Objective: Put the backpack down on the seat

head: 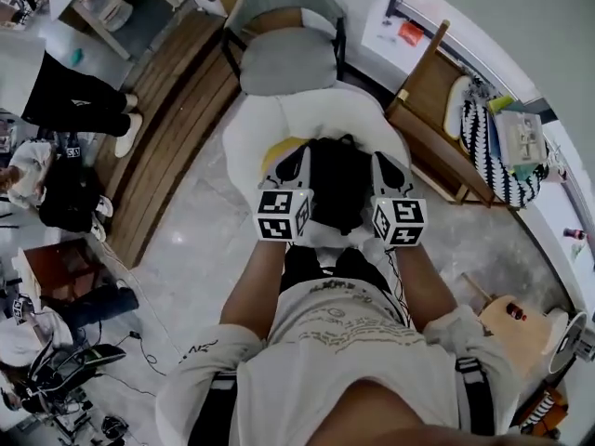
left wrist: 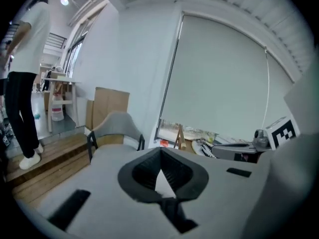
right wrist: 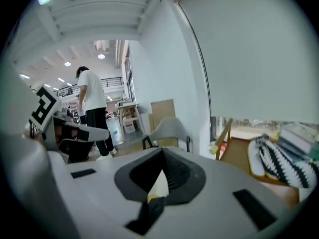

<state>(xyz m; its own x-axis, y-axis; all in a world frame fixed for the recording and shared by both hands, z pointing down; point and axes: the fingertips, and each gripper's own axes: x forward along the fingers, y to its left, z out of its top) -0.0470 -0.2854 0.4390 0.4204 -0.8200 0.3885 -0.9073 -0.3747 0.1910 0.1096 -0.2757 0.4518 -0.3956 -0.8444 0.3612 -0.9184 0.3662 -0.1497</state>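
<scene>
A black backpack [head: 337, 186] hangs between my two grippers, low over the rounded white seat [head: 316, 119]; I cannot tell whether it touches the cushion. A yellow patch [head: 280, 147] shows at its left edge. My left gripper [head: 296, 163] is at the pack's left side and my right gripper [head: 384, 167] at its right. In the left gripper view the jaws [left wrist: 161, 157] are shut, with a black strap [left wrist: 173, 212] pinched between them. In the right gripper view the jaws [right wrist: 162, 156] are likewise shut on a black strap [right wrist: 149, 214].
A grey armchair [head: 288, 59] stands just behind the white seat. To the right is a wooden chair [head: 432, 124] with a striped cushion [head: 493, 161]. A wooden step [head: 172, 119] runs along the left, where a person [head: 74, 96] stands. Bags [head: 65, 193] lie on the floor.
</scene>
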